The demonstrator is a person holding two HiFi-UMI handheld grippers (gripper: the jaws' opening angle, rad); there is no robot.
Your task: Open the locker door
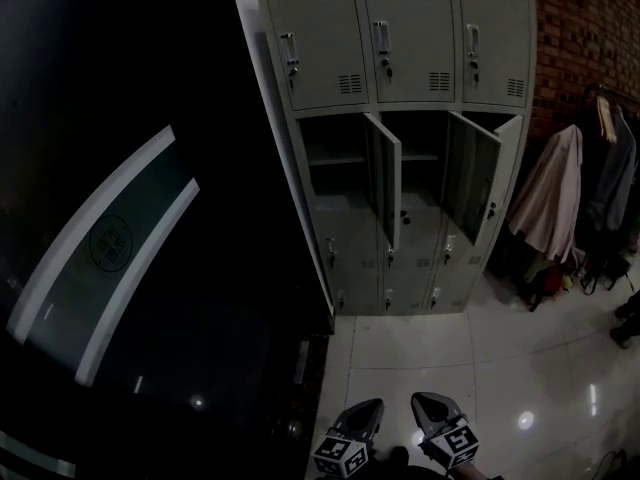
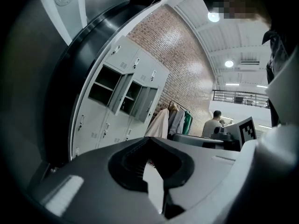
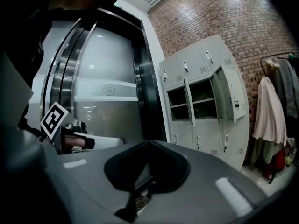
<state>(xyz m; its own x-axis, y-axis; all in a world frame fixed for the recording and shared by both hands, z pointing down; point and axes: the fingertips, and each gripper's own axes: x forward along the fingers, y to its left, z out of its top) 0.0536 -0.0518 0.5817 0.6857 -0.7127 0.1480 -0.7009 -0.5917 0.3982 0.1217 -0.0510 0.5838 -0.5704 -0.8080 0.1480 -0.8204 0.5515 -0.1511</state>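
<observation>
Head view shows the left gripper and the right gripper side by side at the bottom edge, tips pointing forward over the pale tiled floor. In the left gripper view, the left gripper has its jaws clenched tip to tip with nothing between them. In the right gripper view, the right gripper is likewise pressed closed and empty.

Well apart from both, straight ahead across the floor, the grey metal locker stands upright against a brick wall, its long axis vertical and its front facing the grippers. It has three columns of three compartments. The top and bottom rows are closed. In the middle row, one locker door is swung out towards the grippers on a vertical edge, and a second open door beside it does the same, baring dark shelves.

Hanging coats are just right of the locker, and a dark curved glass panel fills the left.
</observation>
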